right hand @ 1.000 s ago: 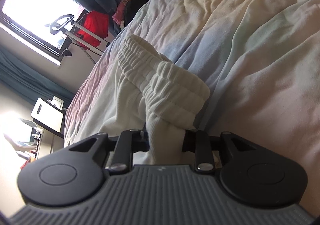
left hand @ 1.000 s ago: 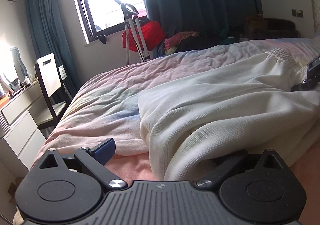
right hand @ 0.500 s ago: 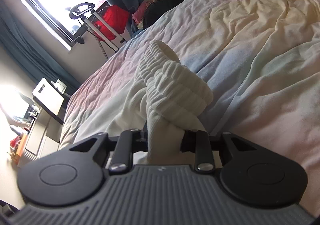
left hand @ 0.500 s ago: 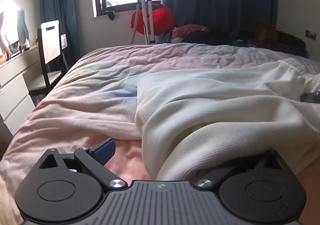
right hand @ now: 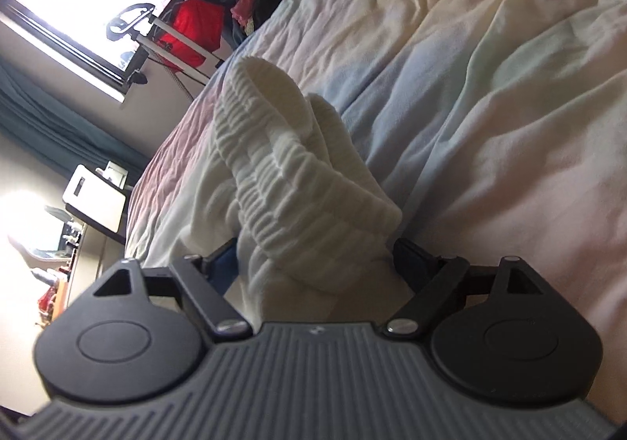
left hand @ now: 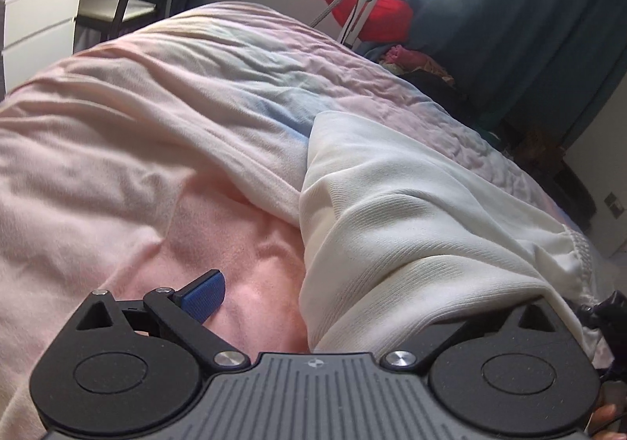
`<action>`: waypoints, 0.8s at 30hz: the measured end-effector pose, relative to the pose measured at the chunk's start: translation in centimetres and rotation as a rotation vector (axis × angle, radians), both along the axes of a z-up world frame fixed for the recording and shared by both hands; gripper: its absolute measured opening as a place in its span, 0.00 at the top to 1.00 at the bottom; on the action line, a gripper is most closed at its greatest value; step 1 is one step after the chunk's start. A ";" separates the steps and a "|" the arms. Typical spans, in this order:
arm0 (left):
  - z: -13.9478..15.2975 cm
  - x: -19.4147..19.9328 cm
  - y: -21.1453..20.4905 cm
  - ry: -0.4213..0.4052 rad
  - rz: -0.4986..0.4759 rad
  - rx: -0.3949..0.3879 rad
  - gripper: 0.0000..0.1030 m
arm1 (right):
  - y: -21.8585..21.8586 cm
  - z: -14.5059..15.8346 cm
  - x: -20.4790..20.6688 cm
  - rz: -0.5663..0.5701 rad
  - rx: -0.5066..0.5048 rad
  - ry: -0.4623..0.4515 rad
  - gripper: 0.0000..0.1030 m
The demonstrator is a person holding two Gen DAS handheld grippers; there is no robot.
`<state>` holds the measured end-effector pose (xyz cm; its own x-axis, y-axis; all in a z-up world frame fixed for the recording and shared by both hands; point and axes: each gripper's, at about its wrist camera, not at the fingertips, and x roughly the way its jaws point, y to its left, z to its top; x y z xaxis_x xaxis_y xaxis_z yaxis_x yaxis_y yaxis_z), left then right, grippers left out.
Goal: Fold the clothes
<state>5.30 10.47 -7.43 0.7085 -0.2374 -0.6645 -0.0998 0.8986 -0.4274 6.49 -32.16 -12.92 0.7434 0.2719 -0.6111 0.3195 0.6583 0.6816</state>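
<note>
In the last half-second the right gripper [right hand: 313, 263] has spread its jaws wide around the ribbed elastic waistband [right hand: 309, 181] it was pinching — a release, so this fold looks set down. The cream knitted garment [left hand: 411, 205] lies on the pink bedspread [left hand: 137, 165], long axis running from lower right toward frame centre. The left gripper [left hand: 352, 306] gapes too, cloth draped over its right finger.

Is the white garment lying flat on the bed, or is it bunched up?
Bunched up: the white garment has its ribbed waistband doubled over between the right gripper's jaws.
</note>
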 end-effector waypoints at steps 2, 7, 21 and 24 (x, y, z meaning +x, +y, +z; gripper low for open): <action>-0.2 0.1 0.4 0.009 0.011 -0.026 0.02 | 0.1 -1.1 0.3 0.017 0.024 0.006 0.16; -0.4 0.1 1.2 0.022 0.042 -0.069 0.02 | 0.6 -0.9 0.2 0.060 0.116 -0.058 0.12; -0.4 0.1 2.0 0.040 0.052 -0.095 0.02 | 3.3 1.9 0.0 0.148 -0.056 -0.104 0.53; 0.2 -0.7 2.6 0.046 0.018 -0.150 0.03 | 3.9 3.1 -0.5 0.141 -0.133 -0.119 0.61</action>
